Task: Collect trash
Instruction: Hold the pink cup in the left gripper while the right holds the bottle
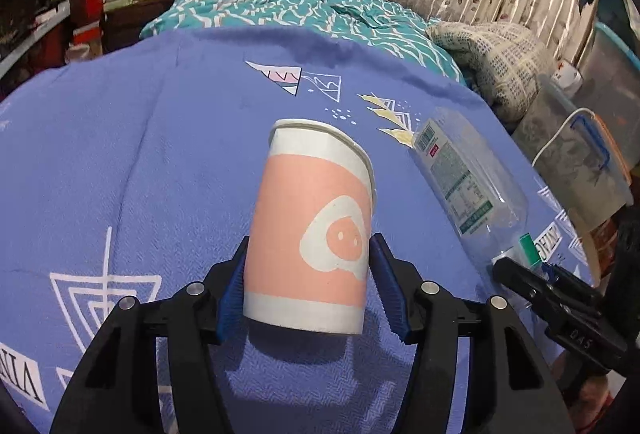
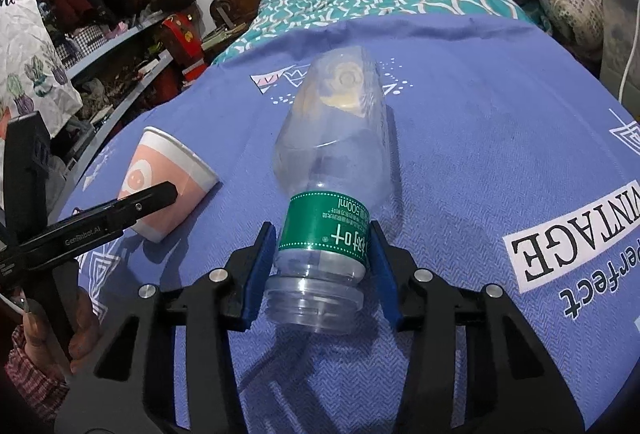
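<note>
The left gripper point(image 1: 306, 282) clamps a paper cup point(image 1: 316, 226) above the blue sheet point(image 1: 140, 153). The right gripper point(image 2: 320, 266) grips a plastic bottle point(image 2: 332, 169) near its neck.

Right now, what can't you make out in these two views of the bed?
- Paper cup inside: left wrist view, mouth faces away.
- Bottle cap: right wrist view, neck shows bare threads; no cap visible anywhere.
- Trash container: in neither view.
- Right claw: left wrist view, cut off by the lens edge.

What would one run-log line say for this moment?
left tool: shut on paper cup | right tool: shut on plastic bottle | surface: blue bedsheet | bottle: capless, empty
</note>
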The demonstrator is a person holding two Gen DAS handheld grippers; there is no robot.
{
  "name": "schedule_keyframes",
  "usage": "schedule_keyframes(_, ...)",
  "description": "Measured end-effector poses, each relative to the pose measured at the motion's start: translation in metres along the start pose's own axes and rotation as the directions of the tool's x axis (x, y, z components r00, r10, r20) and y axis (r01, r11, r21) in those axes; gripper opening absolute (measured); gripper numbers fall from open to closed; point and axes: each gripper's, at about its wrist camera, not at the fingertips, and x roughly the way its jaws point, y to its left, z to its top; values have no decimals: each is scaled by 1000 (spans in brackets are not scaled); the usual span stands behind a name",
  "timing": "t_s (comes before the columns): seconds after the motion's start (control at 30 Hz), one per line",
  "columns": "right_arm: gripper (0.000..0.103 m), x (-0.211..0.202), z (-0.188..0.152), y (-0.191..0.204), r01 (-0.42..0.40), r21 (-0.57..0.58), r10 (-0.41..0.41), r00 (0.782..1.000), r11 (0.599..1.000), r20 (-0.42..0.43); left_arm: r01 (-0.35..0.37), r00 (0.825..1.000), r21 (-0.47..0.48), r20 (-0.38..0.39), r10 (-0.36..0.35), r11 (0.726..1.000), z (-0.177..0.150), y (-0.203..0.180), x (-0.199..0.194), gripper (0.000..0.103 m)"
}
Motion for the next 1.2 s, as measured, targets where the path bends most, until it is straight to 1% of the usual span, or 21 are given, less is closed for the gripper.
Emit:
schedule_keyframes(0.17, 50, -1, 0, 0, -4, 4, 4, 1000, 1000, -2, -12, 1000, 16, 4, 12, 1000, -1, -2, -1, 56)
schedule_keyframes(0.33, 61, -6, 0, -3, -8, 19, 8, 1000, 1000, 11, -4, 1000, 5, 2, 3, 1000, 0, 0, -1, 56)
schedule_keyframes(0.53, 67, -11, 0, -1, -9, 16, 8, 1000, 1000, 29, -19, 1000, 13, 4, 19, 1000, -1, -2, -2, 58)
schedule_keyframes(0.7, 68, -12, -1, -3, -9, 18, 9, 999, 1000, 31, -41, 999, 16, 3, 41, 999, -1, -1, -2, 61)
schedule_keyframes(0.77, 68, -12, -1, -3, -9, 19, 8, 999, 1000, 31, -45, 999, 7, 8, 45, 999, -1, 1, -3, 66)
schedule_keyframes(0.83, 68, -12, -1, -3, -9, 22, 8, 999, 1000, 32, -46, 999, -1, 19, 46, 999, -1, 2, -5, 68)
schedule_keyframes(0.93, 68, -11, 0, -4, -9, 21, 9, 999, 1000, 32, -45, 999, -4, 26, 45, 999, -1, 3, -6, 69)
schedule_keyframes(1.0, 68, -11, 0, -4, -9, 21, 9, 999, 1000, 32, -45, 999, -3, 31, 45, 999, -1, 3, -7, 69)
schedule_keyframes(1.07, 68, -11, 0, -4, -9, 22, 8, 999, 1000, 33, -36, 999, -1, 41, 36, 999, 0, 2, -9, 67)
schedule_keyframes(1.13, 68, -11, 0, -4, -9, 22, 8, 999, 1000, 32, -22, 999, 4, 44, 21, 1000, 0, 2, -10, 58)
schedule_keyframes(1.2, 68, -11, 0, -3, -8, 21, 8, 999, 1000, 32, -10, 999, 9, 46, 9, 1000, -1, 2, -10, 57)
